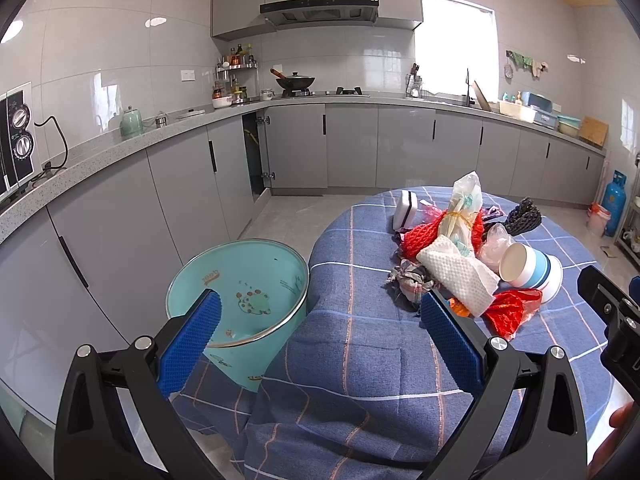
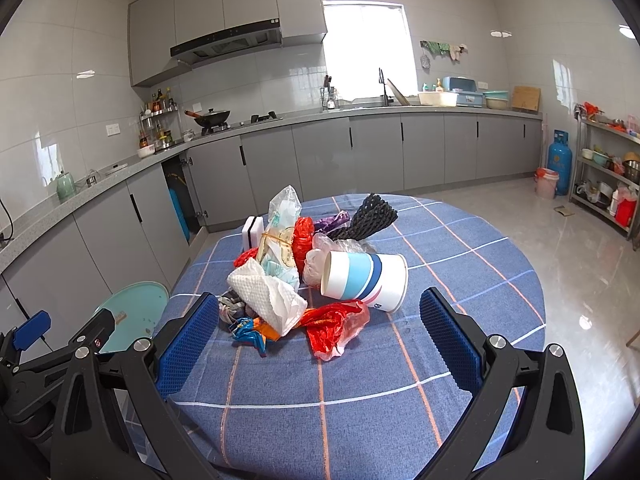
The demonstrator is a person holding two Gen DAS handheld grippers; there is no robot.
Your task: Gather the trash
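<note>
On the round table [image 2: 460, 248] under its blue checked cloth, at twelve o'clock from my right gripper [image 2: 320, 340], lies one heap of trash: a paper cup [image 2: 366, 278] on its side with blue bands, mouth turned to nine o'clock; a folded white paper towel [image 2: 266, 296] at ten o'clock, touching a crumpled red plastic bag [image 2: 332, 326] at twelve; a tall clear bag [image 2: 280, 232] bound with a rubber band behind; red netting [image 2: 302, 240], a black net piece [image 2: 372, 210], a white sponge block [image 2: 253, 232] further back; a blue-orange wrapper [image 2: 250, 332] nearest me. My left gripper [image 1: 320, 332] hangs over the table edge, the teal bin [image 1: 240, 292] at ten o'clock beside the table, empty-looking. Both pairs of fingers stand spread wide, holding nothing. Handling, by my estimate: all light; cup thin-walled and crushable, best pinched across the rim; towel and bags soft, limp, the plastic slippery, so take them at a bunched fold. Writing: gold lettering on the bin's inner wall, too small to read; print on the tall bag illegible.
</note>
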